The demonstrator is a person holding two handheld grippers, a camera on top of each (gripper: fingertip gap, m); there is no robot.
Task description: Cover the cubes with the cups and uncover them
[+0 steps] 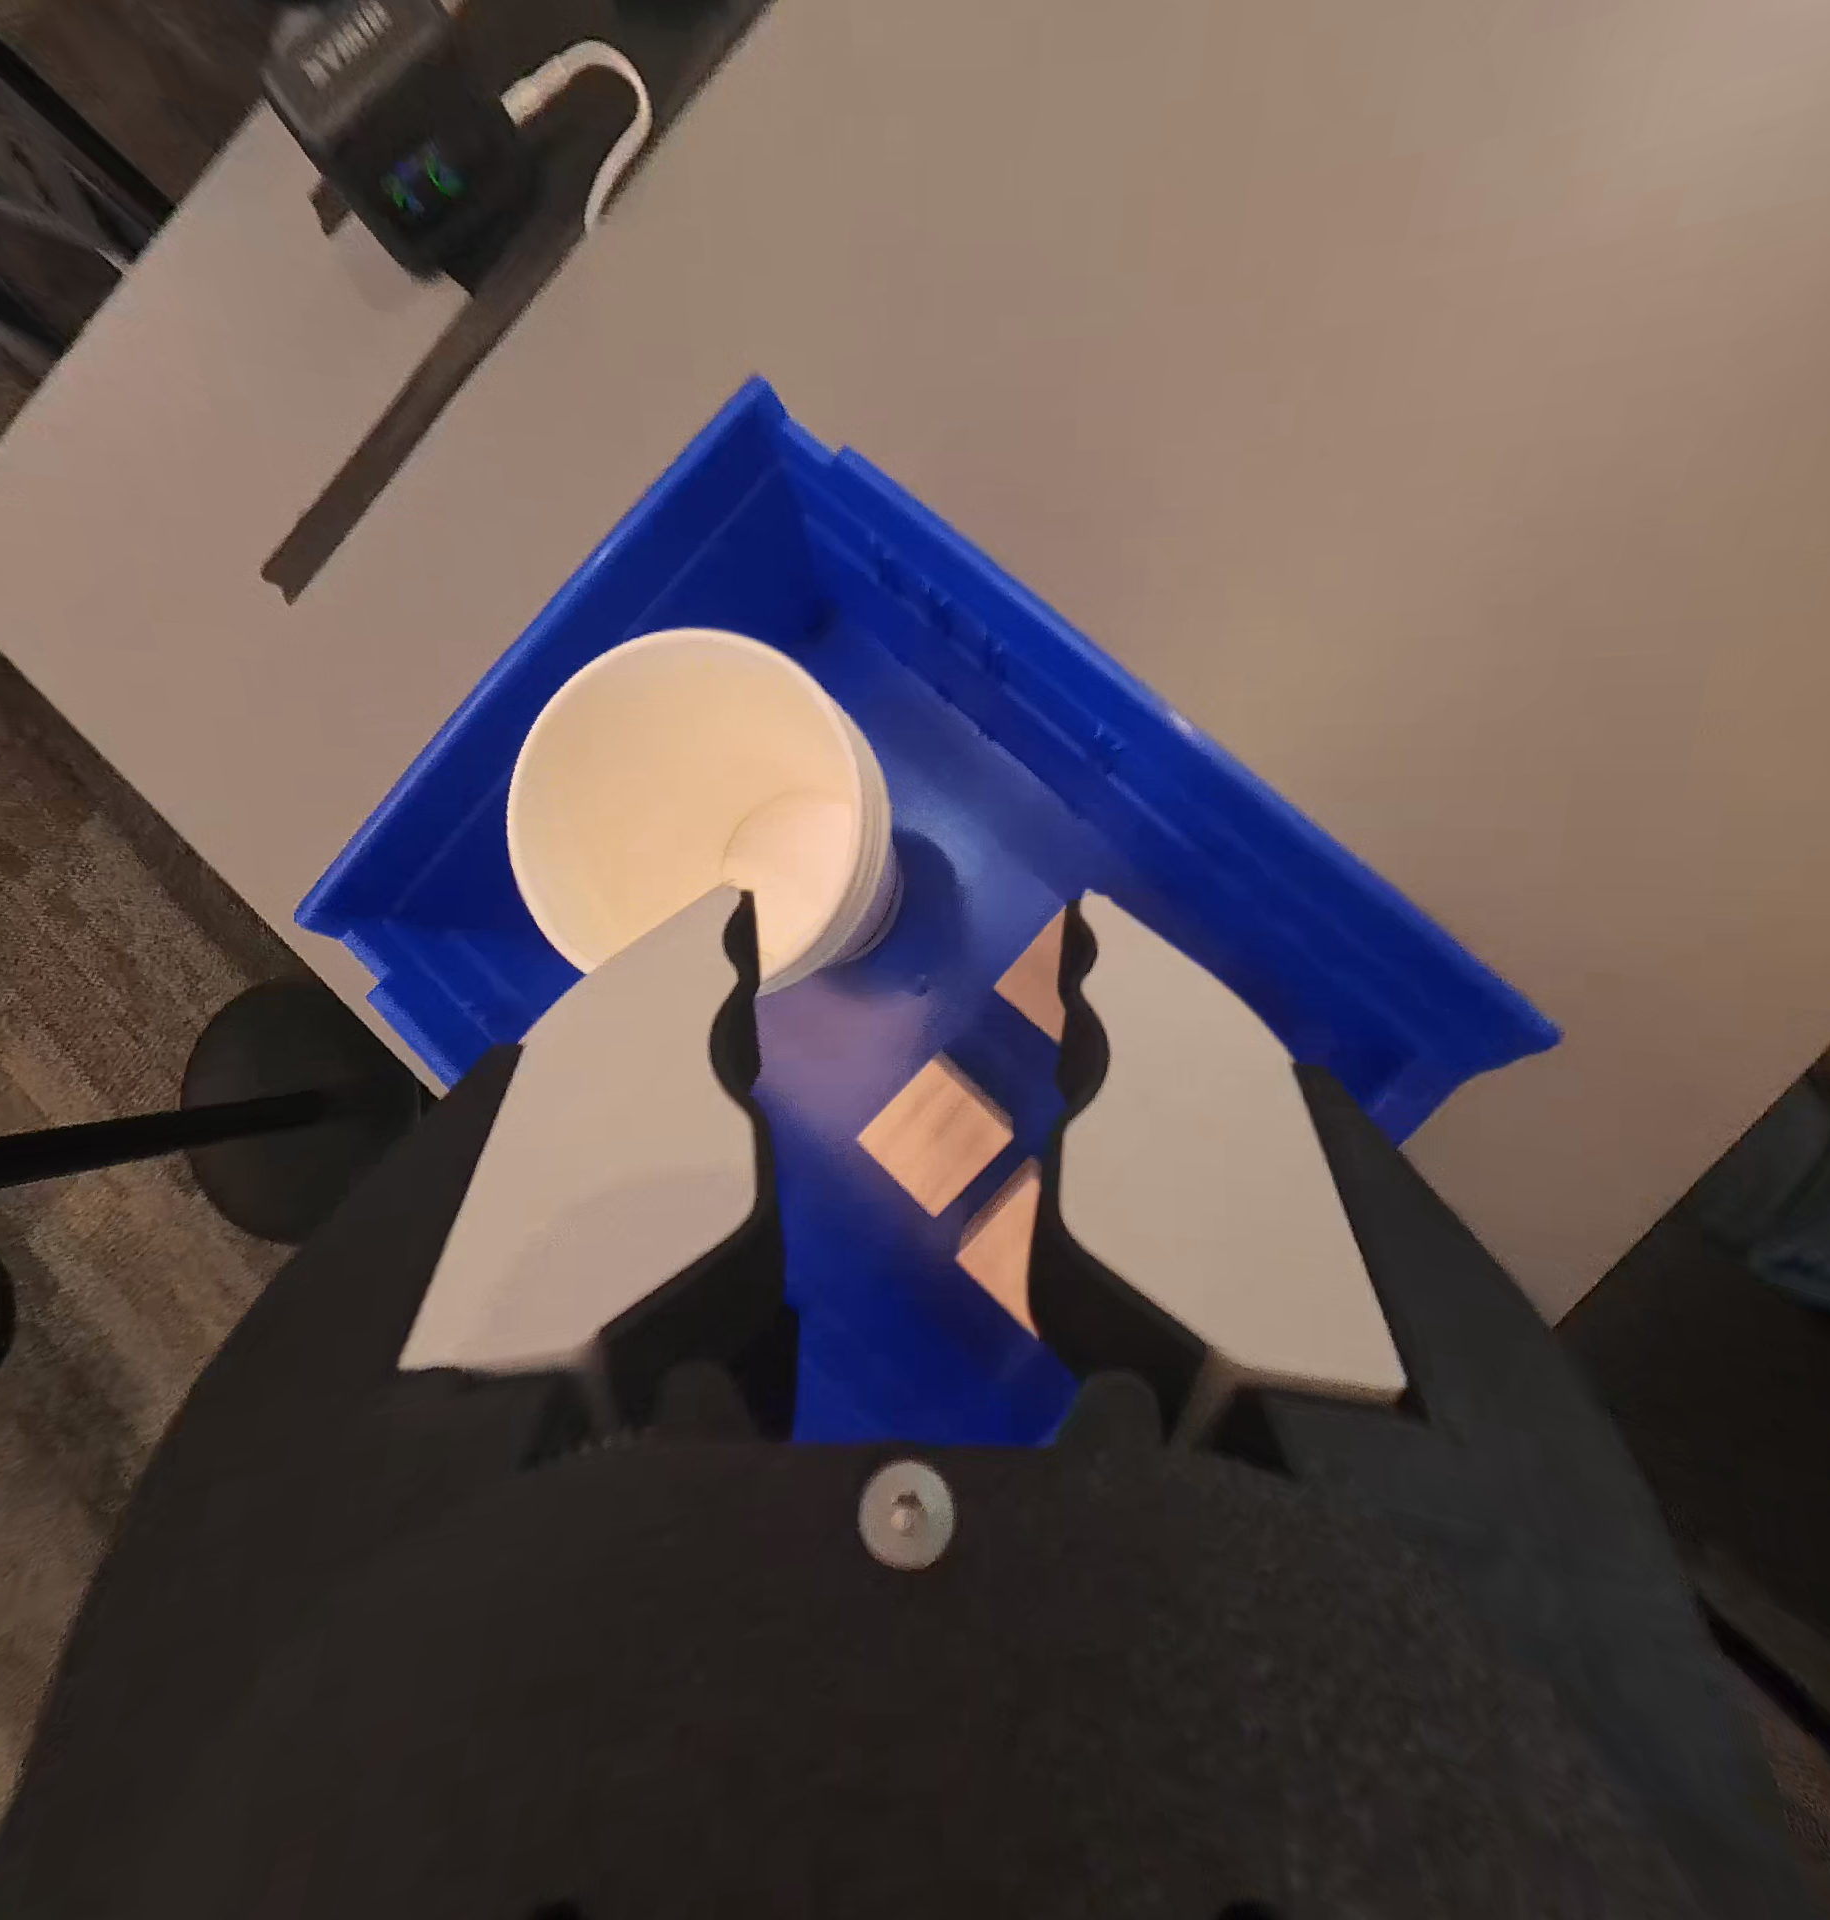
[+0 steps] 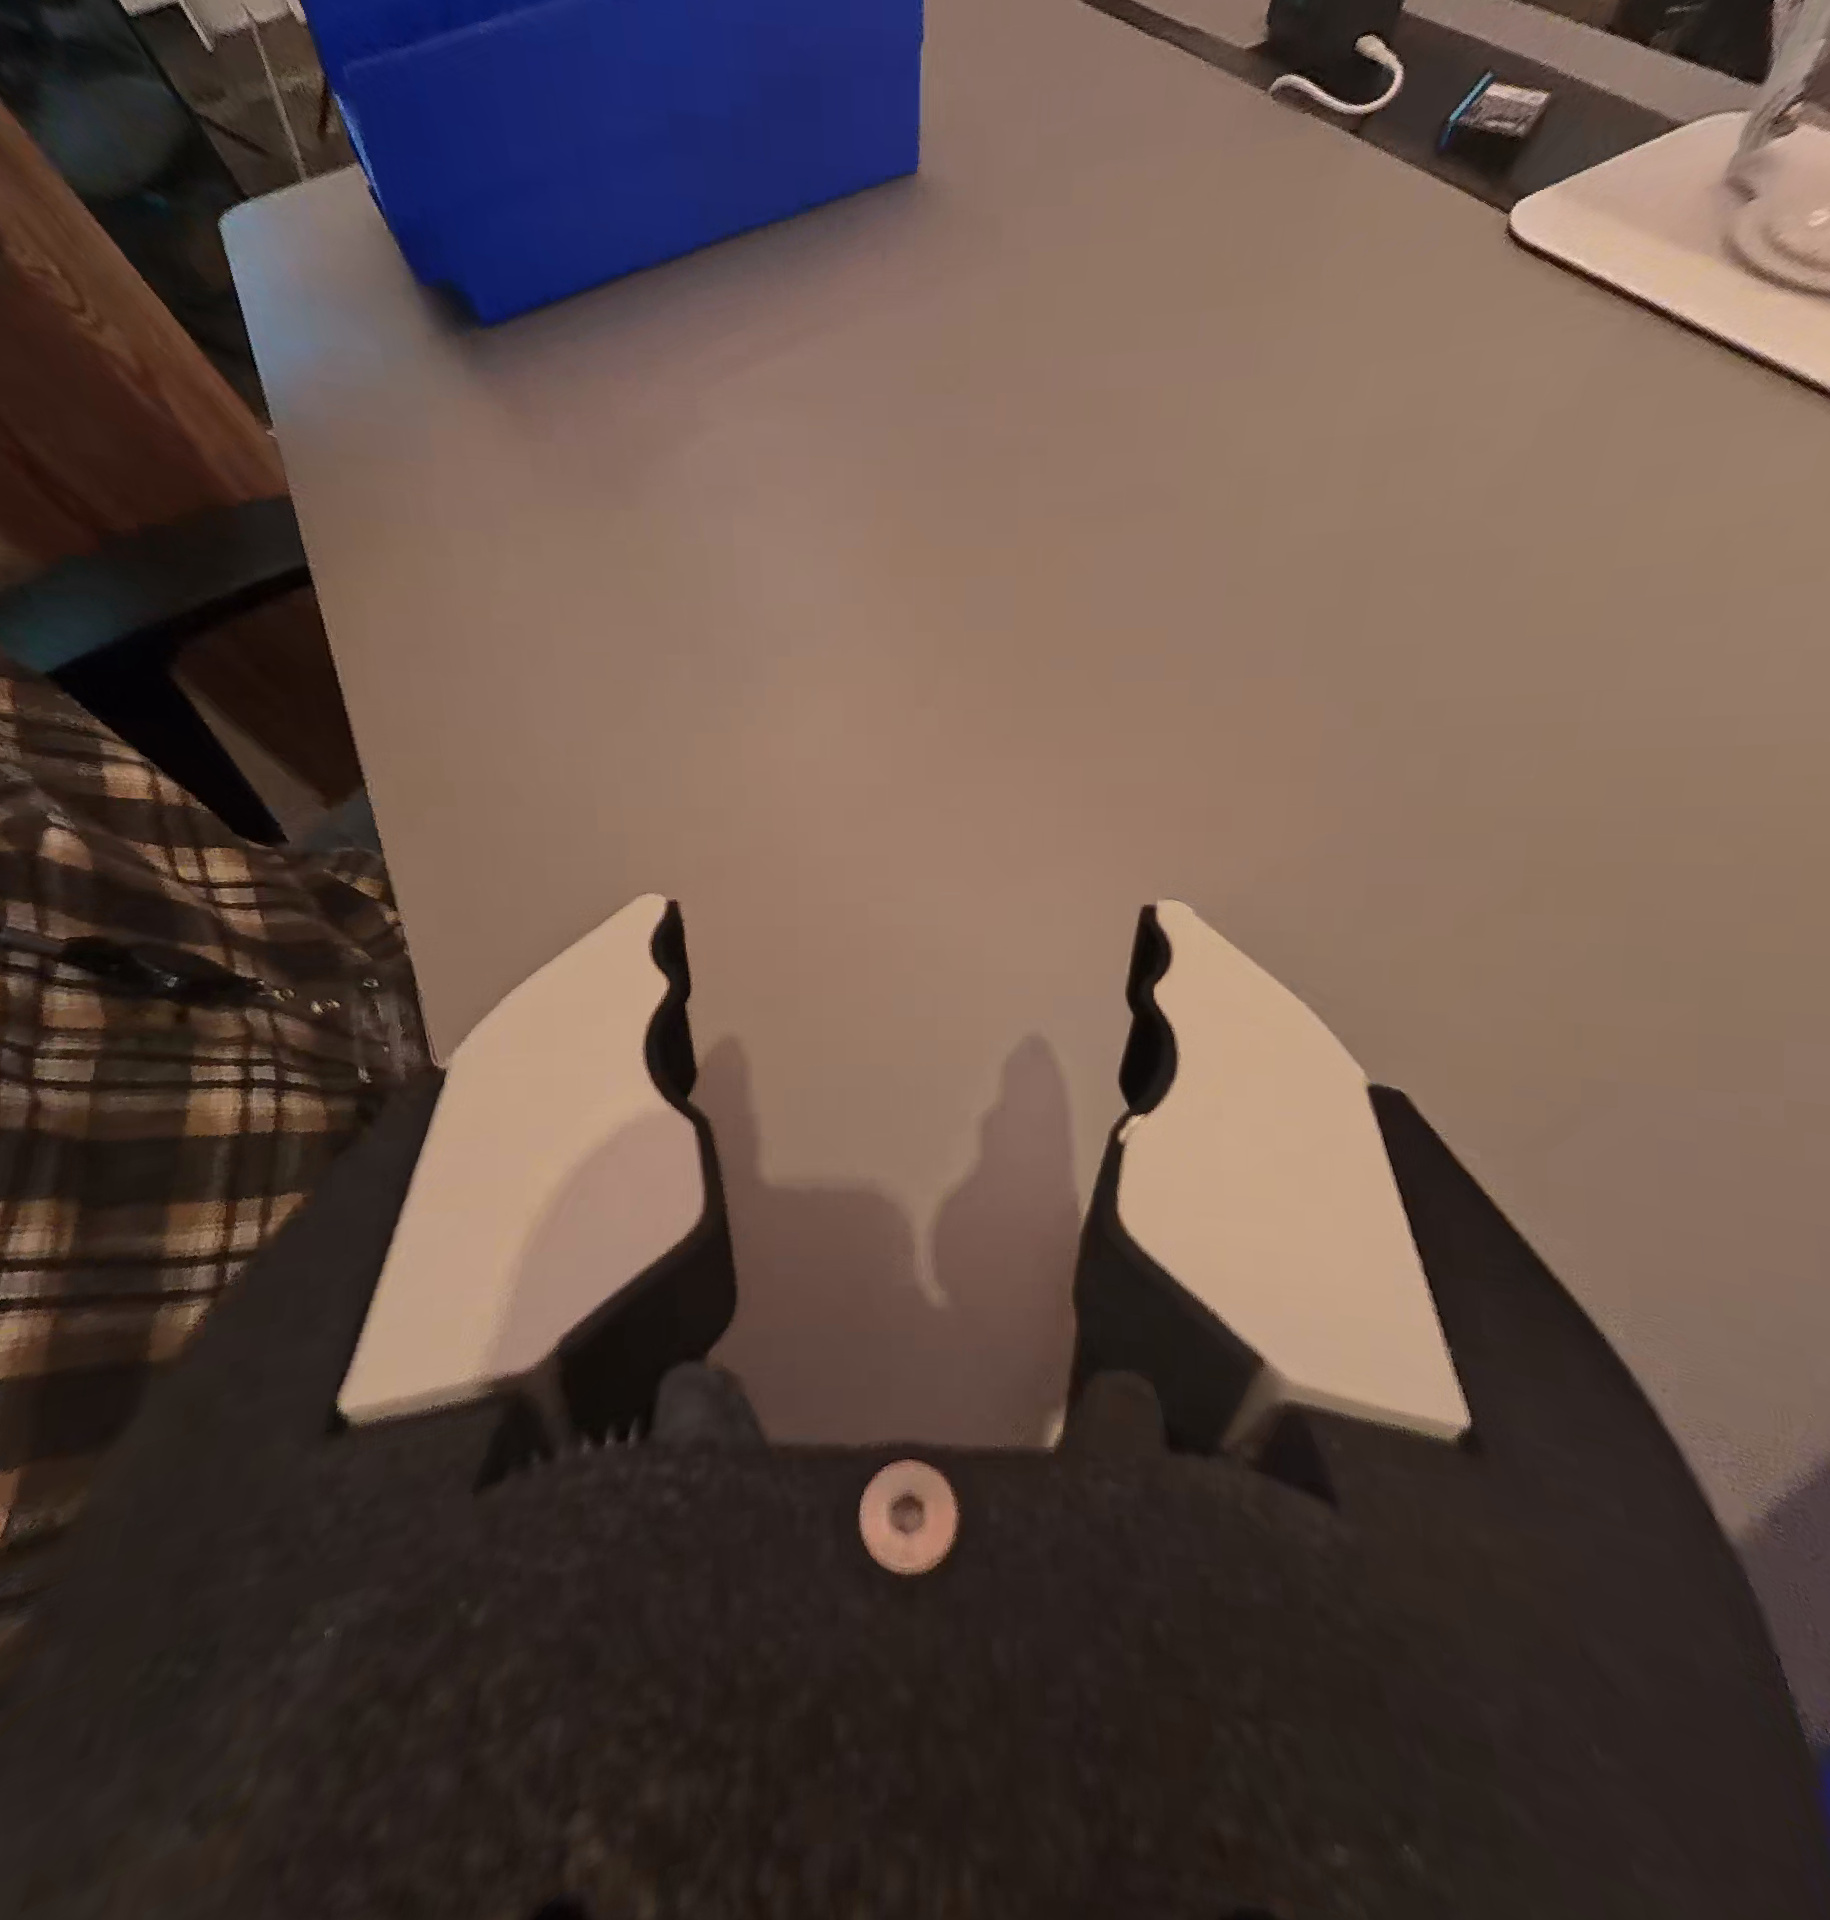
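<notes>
Both views were dim and warm-toned, lit softly from above. In the left wrist view motion blur smeared the blue bin (image 1: 1181,769) and the dark device (image 1: 412,166) at the far corner. The right tongs (image 2: 911,920) threw a soft shadow onto the grey surface (image 2: 994,623) just beneath them. Wide-angle distortion bent the surface's edges, and the glass jar (image 2: 1815,156) looked smeared.

A stack of white paper cups (image 1: 682,800) lies tipped on its side inside a blue plastic bin (image 1: 599,623), its open mouth facing up and outward, the nested rims showing at its right edge. Near it on the bin floor lie three light wooden cubes: one (image 1: 932,1138) in the middle, another (image 1: 1036,982) beyond it, a third (image 1: 1004,1252) nearer, all close together.
</notes>
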